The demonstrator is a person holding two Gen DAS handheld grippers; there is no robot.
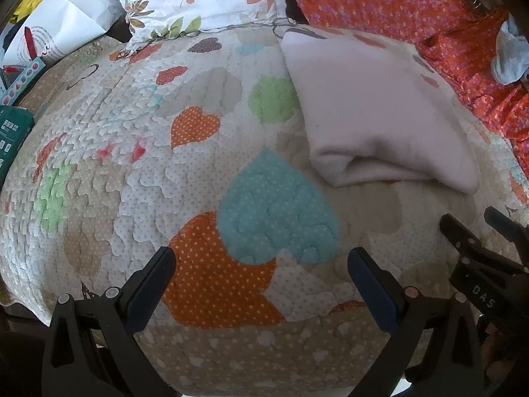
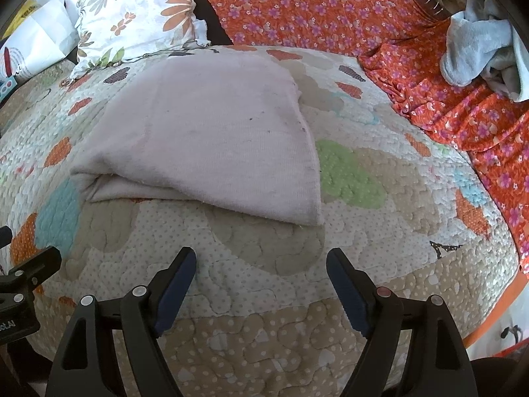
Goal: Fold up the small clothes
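Note:
A pale pink folded cloth [image 2: 211,139] lies flat on the heart-patterned quilt [image 2: 258,284]; it also shows in the left wrist view [image 1: 373,112] at the upper right. My right gripper [image 2: 261,264] is open and empty, just in front of the cloth's near edge. My left gripper [image 1: 261,264] is open and empty over the quilt [image 1: 139,152], to the left of the cloth. The right gripper also shows at the right edge of the left wrist view [image 1: 472,228].
A floral pillow [image 2: 139,16] lies at the back. An orange flowered sheet [image 2: 363,13] covers the back right, with a heap of light blue clothes [image 2: 476,49] on it. White paper bags [image 1: 62,23] and a teal box [image 1: 13,132] sit at the left.

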